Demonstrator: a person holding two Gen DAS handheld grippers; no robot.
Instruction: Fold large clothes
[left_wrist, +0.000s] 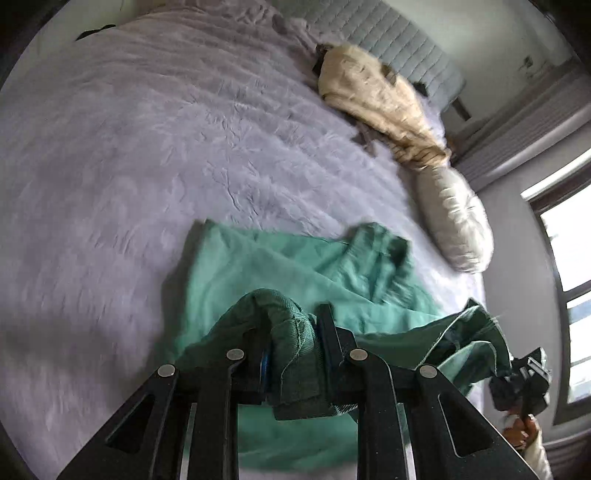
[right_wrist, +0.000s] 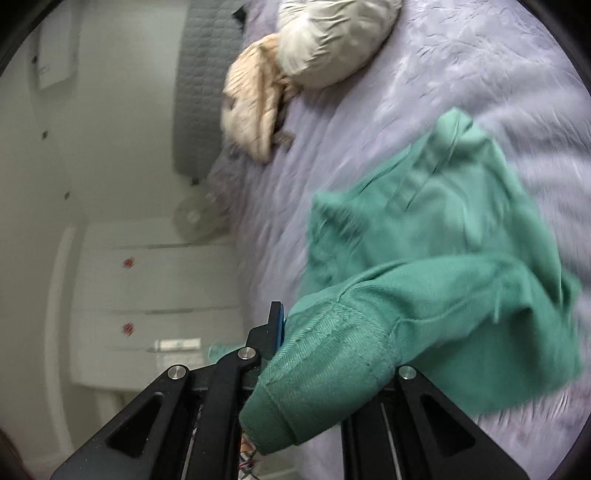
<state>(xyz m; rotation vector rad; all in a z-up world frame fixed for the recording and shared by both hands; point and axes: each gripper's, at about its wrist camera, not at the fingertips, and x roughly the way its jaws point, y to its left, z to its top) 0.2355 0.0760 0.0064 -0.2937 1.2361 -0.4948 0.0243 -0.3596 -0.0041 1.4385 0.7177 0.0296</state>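
while the lavender bedspread (left_wrist: 147, 166) is filling most of both views, the green garment (left_wrist: 280, 258) is lying across it toward 6 o'clock, partly lifted. a beige bundle (left_wrist: 376, 99) and a white pillow (left_wrist: 458, 221) are resting at 2 o'clock. the left gripper (left_wrist: 291, 332) is pinching a ribbed green hem; the right gripper (right_wrist: 332, 339) is clamping a ribbed cuff.
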